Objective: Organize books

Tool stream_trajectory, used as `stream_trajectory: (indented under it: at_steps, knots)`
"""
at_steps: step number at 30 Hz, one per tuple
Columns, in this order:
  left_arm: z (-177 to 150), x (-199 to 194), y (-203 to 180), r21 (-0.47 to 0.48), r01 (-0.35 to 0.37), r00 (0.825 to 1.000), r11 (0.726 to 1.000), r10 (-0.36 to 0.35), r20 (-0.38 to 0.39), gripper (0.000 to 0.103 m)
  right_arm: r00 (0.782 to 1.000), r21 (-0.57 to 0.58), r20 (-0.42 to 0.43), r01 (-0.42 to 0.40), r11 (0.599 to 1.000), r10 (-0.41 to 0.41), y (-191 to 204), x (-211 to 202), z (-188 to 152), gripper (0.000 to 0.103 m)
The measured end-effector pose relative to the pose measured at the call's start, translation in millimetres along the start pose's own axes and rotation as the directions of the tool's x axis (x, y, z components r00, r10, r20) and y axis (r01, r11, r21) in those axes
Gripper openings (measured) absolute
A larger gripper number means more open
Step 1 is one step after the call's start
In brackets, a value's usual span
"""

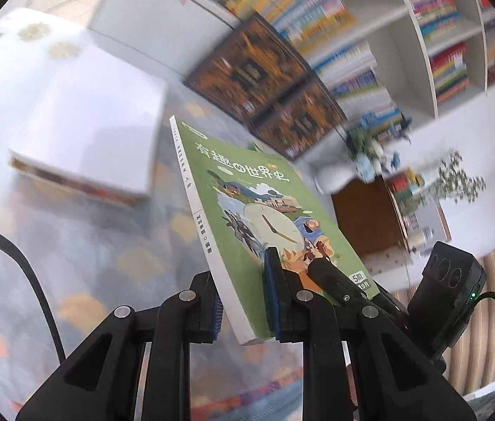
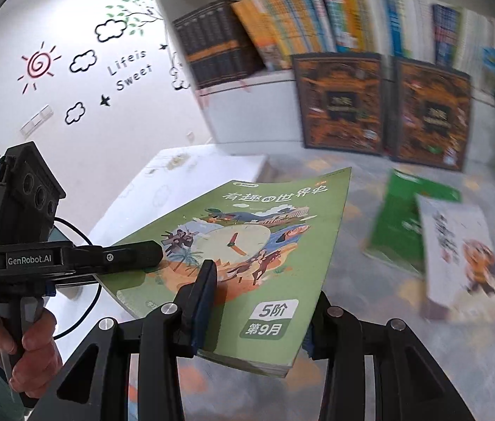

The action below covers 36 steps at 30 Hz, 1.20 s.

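A green paperback (image 1: 247, 210) with a clock drawing on its cover hangs tilted above the table, held from two sides. My left gripper (image 1: 242, 280) is shut on it near the white spine, one blue pad on the cover and one beneath. The right wrist view shows the same book (image 2: 247, 245) with my right gripper (image 2: 261, 298) shut on its near bottom edge. My left gripper (image 2: 135, 256) clamps the book's left edge there. A finger of my right gripper (image 1: 328, 273) lies on the cover's lower corner.
Two dark ornate books (image 2: 338, 105) (image 2: 430, 115) lean against the white bookshelf (image 2: 247, 105) full of upright books. A green book (image 2: 412, 224) and a white book (image 2: 458, 252) lie on the patterned tablecloth. A white box (image 1: 82, 122) stands left. A hand (image 2: 33, 343) grips the left handle.
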State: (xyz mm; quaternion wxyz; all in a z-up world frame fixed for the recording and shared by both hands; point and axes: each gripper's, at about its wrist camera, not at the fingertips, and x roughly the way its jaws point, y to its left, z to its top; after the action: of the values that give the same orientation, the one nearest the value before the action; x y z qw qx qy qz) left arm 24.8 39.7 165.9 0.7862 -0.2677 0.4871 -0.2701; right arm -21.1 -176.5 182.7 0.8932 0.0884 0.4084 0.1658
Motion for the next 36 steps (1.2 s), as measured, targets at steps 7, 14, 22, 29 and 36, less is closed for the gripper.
stream_trajectory:
  at_steps: [7, 14, 22, 29, 36]
  knots:
    - [46, -21, 53, -0.048, -0.029, 0.997, 0.998, 0.032, 0.066, 0.018, 0.999, -0.019, -0.02, -0.05, 0.999, 0.05, 41, 63, 42, 0.04]
    - [74, -14, 99, -0.109, -0.035, 0.996, 0.993, 0.043, 0.073, 0.018, 0.996, -0.032, -0.067, -0.057, 0.998, 0.055, 56, 125, 64, 0.04]
    - [97, 2, 128, -0.129, -0.041, 0.996, 0.991, 0.051, 0.077, 0.017, 0.994, 0.029, -0.092, -0.065, 0.997, 0.067, 52, 172, 77, 0.041]
    - [111, 17, 148, -0.149, -0.046, 0.996, 0.988, 0.056, 0.068, 0.017, 0.992, 0.061, -0.111, -0.058, 0.996, 0.065, 46, 201, 83, 0.042]
    - [119, 27, 160, -0.176, -0.074, 0.994, 0.982, 0.086, 0.062, 0.02, 0.989, 0.044, -0.135, -0.052, 0.998, 0.058, 50, 218, 85, 0.05]
